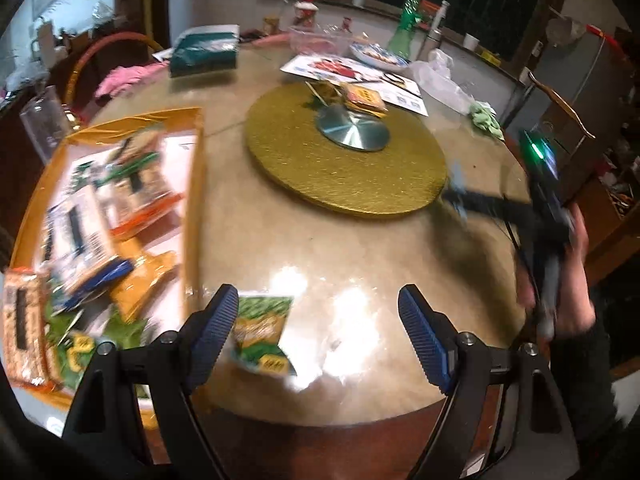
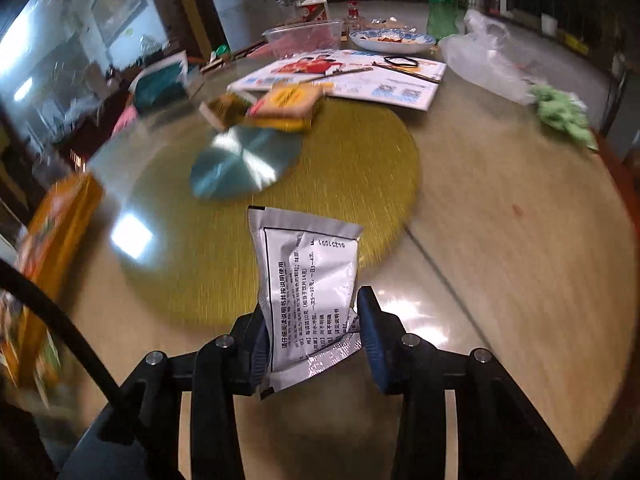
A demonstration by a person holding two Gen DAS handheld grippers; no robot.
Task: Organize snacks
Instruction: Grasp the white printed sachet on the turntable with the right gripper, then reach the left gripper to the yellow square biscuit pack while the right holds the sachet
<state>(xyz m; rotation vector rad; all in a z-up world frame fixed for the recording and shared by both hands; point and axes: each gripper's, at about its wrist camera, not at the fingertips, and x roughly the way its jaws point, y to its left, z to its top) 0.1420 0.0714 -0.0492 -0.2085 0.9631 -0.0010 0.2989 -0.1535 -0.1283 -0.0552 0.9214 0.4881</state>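
My left gripper (image 1: 320,320) is open and empty above the table's near edge. A green and yellow snack packet (image 1: 262,332) lies on the table just behind its left finger. An orange-rimmed tray (image 1: 192,208) at the left holds several snack packets (image 1: 80,236). My right gripper (image 2: 316,328) holds a silver sachet (image 2: 308,280) with black print, above the gold turntable (image 2: 352,168). It also shows at the right of the left wrist view (image 1: 460,196), blurred. Yellow packets (image 2: 288,106) lie at the turntable's far side.
A printed sheet (image 2: 360,76), a blue-rimmed plate (image 2: 392,40), a clear plastic tub (image 2: 304,38), a green bottle (image 2: 440,12), a plastic bag (image 2: 484,60) and a green cloth (image 2: 560,114) crowd the far table. A teal box (image 1: 204,54) sits far left.
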